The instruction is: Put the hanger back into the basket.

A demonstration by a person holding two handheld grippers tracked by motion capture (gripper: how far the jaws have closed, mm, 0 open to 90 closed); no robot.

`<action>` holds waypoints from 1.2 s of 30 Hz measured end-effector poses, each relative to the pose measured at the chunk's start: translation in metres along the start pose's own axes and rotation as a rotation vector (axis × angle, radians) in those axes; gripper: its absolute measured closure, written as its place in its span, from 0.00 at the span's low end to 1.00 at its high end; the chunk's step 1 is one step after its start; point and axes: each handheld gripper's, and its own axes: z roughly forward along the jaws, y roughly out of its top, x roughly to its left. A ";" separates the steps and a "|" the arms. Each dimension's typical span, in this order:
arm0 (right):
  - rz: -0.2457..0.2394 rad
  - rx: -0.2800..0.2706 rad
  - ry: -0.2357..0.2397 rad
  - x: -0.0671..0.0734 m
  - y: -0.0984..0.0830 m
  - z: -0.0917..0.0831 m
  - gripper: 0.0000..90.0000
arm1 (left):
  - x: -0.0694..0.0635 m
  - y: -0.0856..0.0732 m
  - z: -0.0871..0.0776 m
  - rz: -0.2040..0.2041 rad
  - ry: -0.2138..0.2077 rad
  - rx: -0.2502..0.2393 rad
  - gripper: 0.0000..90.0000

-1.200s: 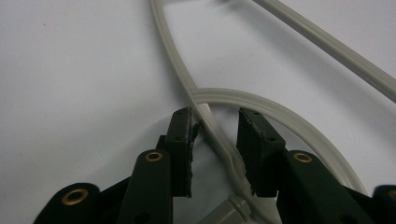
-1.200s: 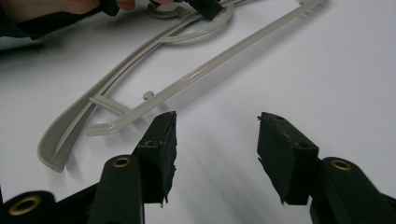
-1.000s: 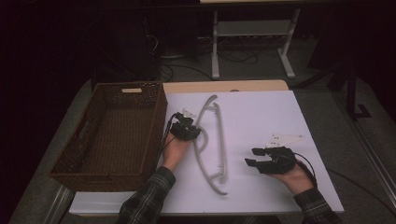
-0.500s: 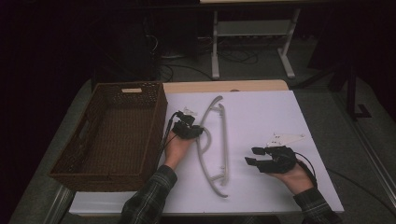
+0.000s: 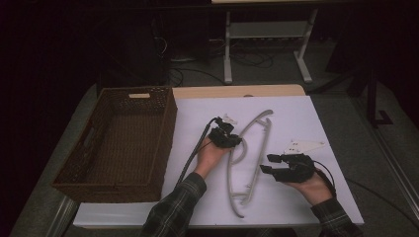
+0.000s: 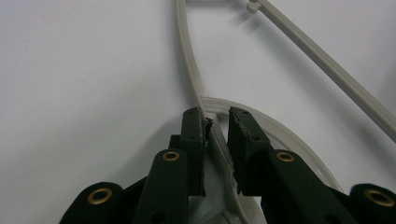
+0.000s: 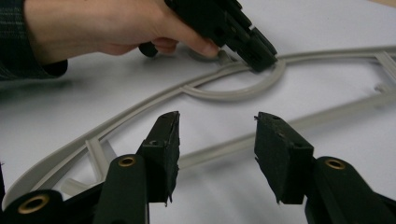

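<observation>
A grey plastic clothes hanger (image 5: pixel 260 148) lies on the white table cover (image 5: pixel 291 113), its long bar running from far right toward the near edge. My left gripper (image 5: pixel 234 140) has just been closing and is shut on the thin curved bar of the hanger (image 6: pixel 189 60) beside the hook loop; the bar runs between the pads (image 6: pixel 198 135). From the right gripper view, the left gripper (image 7: pixel 261 63) pinches the hanger (image 7: pixel 140 109) at that loop. My right gripper (image 5: pixel 265 164) rests open just right of the long bar, nothing between its fingertips (image 7: pixel 217 126).
A brown wicker basket (image 5: pixel 165 133) stands at the left of the table, nothing visible inside. A bare wooden strip (image 5: pixel 237 91) runs along the far edge. Behind the table, a white metal stand (image 5: pixel 267 44) and cables sit on the floor.
The left hand has moved right with the hanger in its jaws, swinging the hanger's far end to the right. The right hand has stayed where it was.
</observation>
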 end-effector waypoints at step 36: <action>0.038 -0.047 -0.062 -0.010 -0.001 -0.013 0.57 | -0.049 -0.021 -0.016 0.103 -0.088 0.033 0.89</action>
